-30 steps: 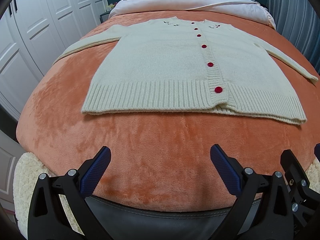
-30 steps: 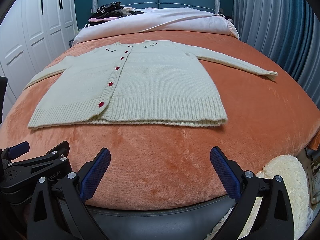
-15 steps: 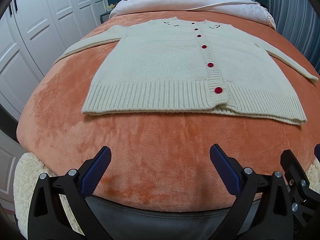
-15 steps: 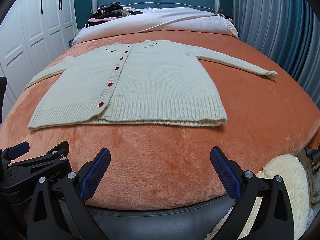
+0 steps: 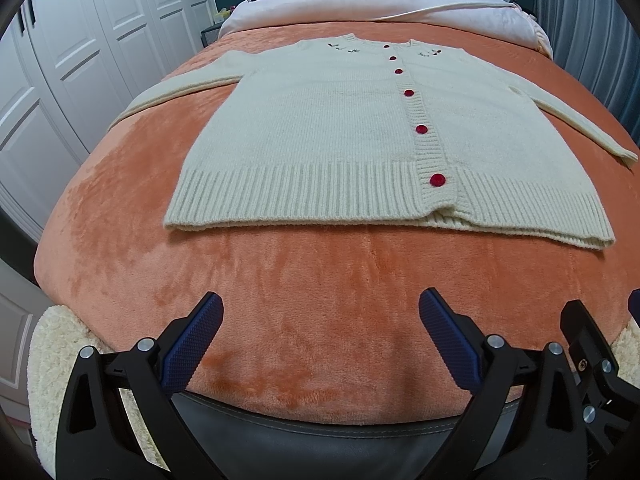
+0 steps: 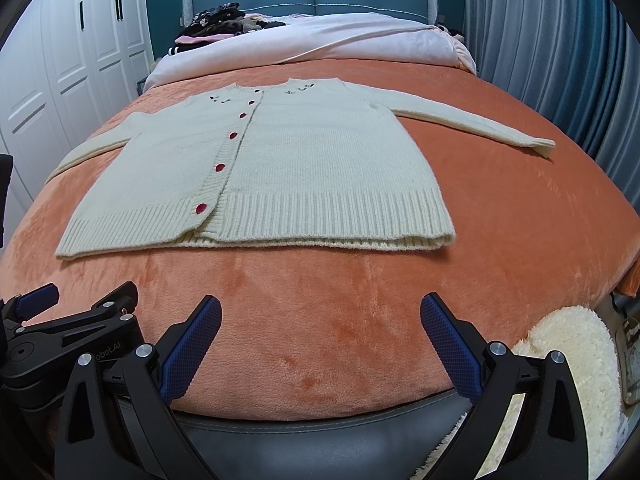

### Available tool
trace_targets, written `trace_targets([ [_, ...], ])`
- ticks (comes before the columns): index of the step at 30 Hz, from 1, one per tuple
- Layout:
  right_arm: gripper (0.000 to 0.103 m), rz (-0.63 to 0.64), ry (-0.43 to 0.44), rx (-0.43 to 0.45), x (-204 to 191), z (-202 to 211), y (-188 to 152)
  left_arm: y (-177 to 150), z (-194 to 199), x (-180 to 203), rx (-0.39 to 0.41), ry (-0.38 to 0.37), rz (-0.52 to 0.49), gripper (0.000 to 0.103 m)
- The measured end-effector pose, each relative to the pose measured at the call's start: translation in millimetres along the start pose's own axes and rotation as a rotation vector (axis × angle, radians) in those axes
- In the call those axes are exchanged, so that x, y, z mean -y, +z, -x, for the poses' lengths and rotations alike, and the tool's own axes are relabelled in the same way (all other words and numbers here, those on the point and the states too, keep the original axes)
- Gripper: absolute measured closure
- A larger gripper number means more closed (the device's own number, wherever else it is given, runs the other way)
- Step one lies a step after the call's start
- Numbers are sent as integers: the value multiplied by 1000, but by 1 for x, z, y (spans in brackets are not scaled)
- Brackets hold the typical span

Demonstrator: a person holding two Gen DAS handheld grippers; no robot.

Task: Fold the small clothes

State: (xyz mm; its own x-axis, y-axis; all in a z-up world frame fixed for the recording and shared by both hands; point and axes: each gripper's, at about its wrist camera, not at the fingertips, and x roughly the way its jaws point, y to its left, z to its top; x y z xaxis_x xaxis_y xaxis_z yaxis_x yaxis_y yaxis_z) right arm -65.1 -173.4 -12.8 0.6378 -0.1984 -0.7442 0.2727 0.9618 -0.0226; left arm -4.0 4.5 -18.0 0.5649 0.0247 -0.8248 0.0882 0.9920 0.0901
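Observation:
A cream knit cardigan (image 5: 328, 132) (image 6: 288, 168) with red buttons (image 5: 438, 179) lies flat and face up on the orange blanket, both sleeves spread out to the sides. Its ribbed hem faces me. My left gripper (image 5: 320, 312) hovers open over the near edge of the bed, well short of the hem, with nothing between its blue pads. My right gripper (image 6: 320, 312) is open too, at the same near edge, empty. In the right wrist view the left gripper's body (image 6: 60, 332) shows at the lower left.
The orange blanket (image 6: 520, 220) covers the bed down to a grey footboard (image 5: 320, 436). A white duvet (image 6: 340, 36) and a pile of dark clothes (image 6: 216, 20) lie at the head. White wardrobe doors (image 5: 80, 40) stand left, blue curtains (image 6: 560, 40) right, a fluffy cream rug (image 6: 572, 380) below.

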Motion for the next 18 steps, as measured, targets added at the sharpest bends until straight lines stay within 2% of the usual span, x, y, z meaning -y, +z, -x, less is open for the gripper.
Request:
trace_targets([
  [6,5,-9,13,-17,0,-3,-1,0,-4,0,-8,-1,3,8],
  [8,5,-29,44,-33,6,-7,4,4,-3,-3,-9,-33,17,7],
  [10,5,-68,68,-25,22,-11,15,14,1,-15,3,-79,73,7],
  [13,5,-147,32,13,67,-25,48,35,4,-41,33,-122,168,5],
  [18,5,-383,-22,3,188,-82,121,71,-7,-73,69,-78,224,5],
])
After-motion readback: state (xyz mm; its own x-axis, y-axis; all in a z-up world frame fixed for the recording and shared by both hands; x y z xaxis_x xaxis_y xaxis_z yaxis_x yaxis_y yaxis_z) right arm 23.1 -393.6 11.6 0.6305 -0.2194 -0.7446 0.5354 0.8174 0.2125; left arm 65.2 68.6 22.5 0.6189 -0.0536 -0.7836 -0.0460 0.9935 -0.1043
